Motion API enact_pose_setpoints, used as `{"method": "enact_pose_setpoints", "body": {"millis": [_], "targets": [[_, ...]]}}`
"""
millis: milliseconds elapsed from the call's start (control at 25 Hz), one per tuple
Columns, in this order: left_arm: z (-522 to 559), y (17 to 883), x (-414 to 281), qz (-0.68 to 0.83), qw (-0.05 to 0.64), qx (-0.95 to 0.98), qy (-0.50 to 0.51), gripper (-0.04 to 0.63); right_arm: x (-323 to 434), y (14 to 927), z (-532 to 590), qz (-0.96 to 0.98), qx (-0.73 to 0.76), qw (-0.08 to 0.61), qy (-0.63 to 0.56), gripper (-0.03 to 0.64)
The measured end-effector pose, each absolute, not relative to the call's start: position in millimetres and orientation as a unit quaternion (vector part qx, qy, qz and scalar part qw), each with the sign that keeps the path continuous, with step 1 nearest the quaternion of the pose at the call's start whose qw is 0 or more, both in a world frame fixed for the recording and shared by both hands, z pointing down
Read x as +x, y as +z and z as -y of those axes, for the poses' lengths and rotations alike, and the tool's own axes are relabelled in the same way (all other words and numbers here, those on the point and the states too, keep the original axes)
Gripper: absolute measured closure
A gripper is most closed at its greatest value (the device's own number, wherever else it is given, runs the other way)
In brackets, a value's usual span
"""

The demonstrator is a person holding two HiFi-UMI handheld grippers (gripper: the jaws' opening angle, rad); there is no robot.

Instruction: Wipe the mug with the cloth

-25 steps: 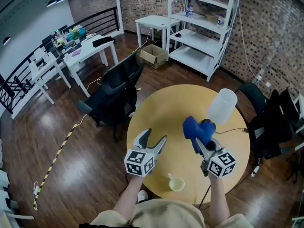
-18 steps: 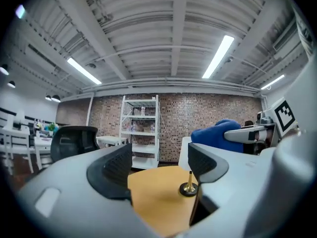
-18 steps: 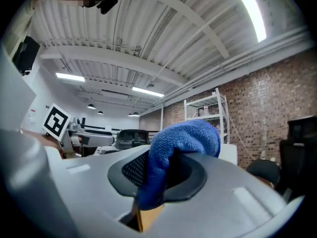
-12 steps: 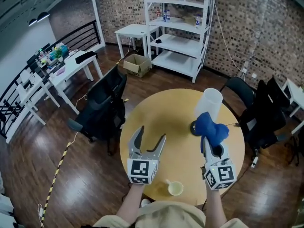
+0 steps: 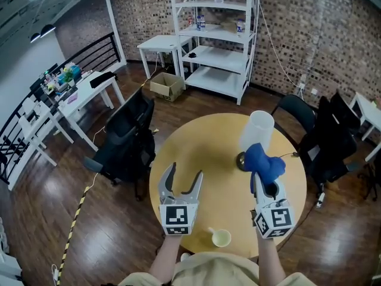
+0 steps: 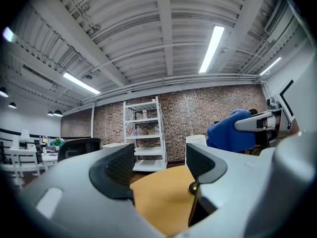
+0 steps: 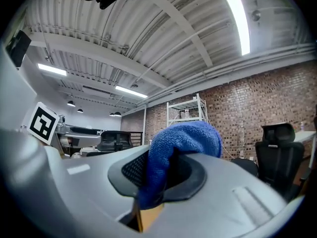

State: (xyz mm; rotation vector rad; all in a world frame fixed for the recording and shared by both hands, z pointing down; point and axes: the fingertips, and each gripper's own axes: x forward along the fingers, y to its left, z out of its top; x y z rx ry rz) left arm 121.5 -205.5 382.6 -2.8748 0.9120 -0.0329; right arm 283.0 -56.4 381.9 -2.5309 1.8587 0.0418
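Blue cloth point(image 5: 265, 162) is bunched between the jaws of the right gripper point(image 5: 266, 186), which are clenched on it. In the right gripper view the cloth point(image 7: 183, 143) fills the gap of the right gripper point(image 7: 163, 175) and bulges over the top, with a tail hanging down between the pads. In the head view it sits right of centre, over the right part of the round yellow table point(image 5: 202, 148), just below a tall white container point(image 5: 257, 130) on a dark base.

The left gripper point(image 5: 184, 171) hovers over the left part of the table, left of centre in the frame. Its jaws stand wide apart but are closing, and the left gripper view shows nothing in the left gripper point(image 6: 158, 167), only bare table point(image 6: 158, 202) beyond.

The mug point(image 5: 221, 238), small and pale yellow with a handle, stands at the bottom centre of the head view. It is near the table's closest edge, between the two marker cubes and apart from both grippers.
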Motion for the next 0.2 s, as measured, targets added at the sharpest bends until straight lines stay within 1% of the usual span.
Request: {"method": "enact_pose_setpoints", "body": {"millis": [200], "targets": [[202.8,381.0,119.1,-0.301,0.050,-0.952,-0.004,0.275,273.3,377.8,57.9,-0.599,-0.801,-0.005,0.027,0.558]]}}
